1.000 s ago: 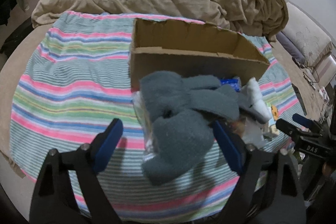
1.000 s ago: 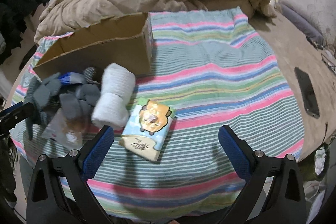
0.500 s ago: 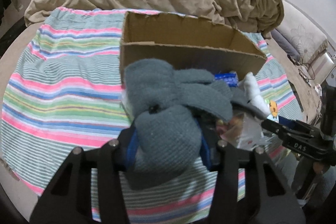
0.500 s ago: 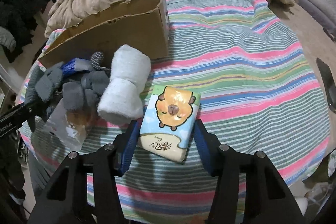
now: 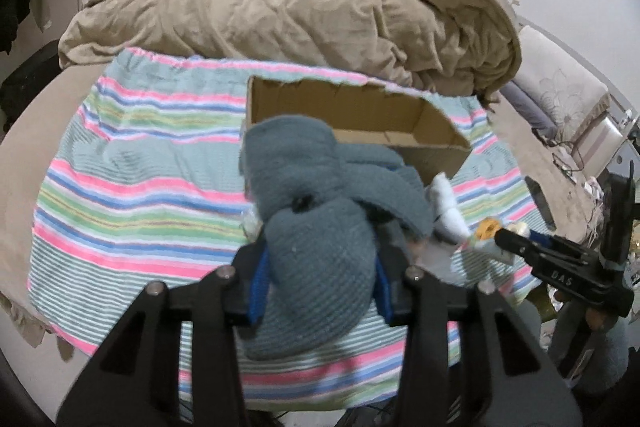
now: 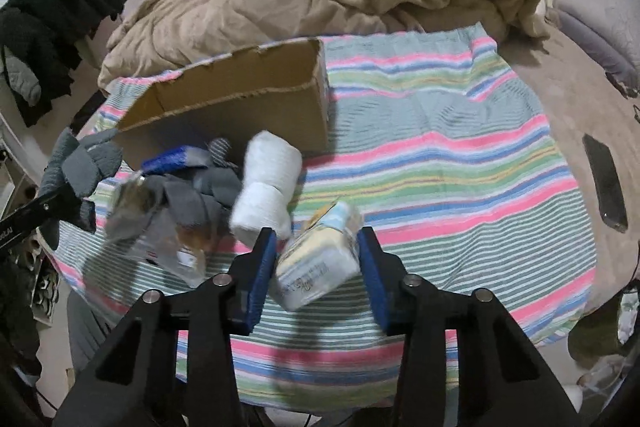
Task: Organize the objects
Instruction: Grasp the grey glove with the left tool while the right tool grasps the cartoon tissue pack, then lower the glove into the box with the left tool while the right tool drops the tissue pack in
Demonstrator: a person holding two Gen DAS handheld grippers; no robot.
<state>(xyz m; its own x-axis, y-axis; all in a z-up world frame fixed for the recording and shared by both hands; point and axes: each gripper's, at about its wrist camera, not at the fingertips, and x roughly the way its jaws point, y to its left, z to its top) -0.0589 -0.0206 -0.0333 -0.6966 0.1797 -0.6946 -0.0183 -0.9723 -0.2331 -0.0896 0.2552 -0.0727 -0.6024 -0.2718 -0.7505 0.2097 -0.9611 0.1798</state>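
My left gripper (image 5: 318,273) clamps the grey sock bundle (image 5: 320,227) at frame centre; my right gripper (image 6: 318,267) pinches the tissue pack (image 6: 316,263). Next I judge both need lifting into the cardboard box (image 5: 360,123) above.

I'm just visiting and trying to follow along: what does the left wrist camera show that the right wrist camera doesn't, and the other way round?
Only the left wrist view shows the left gripper from behind, its blue pads shut on the grey knitted cloth, and the bare floor of the cardboard box.

Only the right wrist view shows the right gripper shut on the tissue pack, the blue packet and the clear plastic bag.

Both show the cardboard box, the white rolled towel, the striped blanket and the tan duvet.
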